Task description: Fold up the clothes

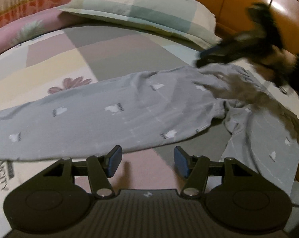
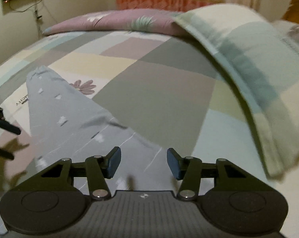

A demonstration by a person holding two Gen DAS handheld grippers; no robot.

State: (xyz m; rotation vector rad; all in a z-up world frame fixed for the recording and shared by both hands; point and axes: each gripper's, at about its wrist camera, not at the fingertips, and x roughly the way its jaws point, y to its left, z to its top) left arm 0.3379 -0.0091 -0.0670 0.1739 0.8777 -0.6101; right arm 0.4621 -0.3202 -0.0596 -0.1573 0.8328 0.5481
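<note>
Here the grey printed garment lies spread across the bed, one long part flat, its far end bunched near the blurred right gripper. It looks mid-arrangement, though a flat stretch fits either laying out or a fold underway. Both grippers stand released, fingers apart; the left gripper hovers just short of the near hem. A pillow lies close behind.

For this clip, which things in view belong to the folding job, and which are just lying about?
Job:
- grey printed garment
- left hand-held gripper, open
- right hand-held gripper, open

Lying about:
- checked pillow
- pink floral quilt
- patchwork bedsheet
- wooden headboard
</note>
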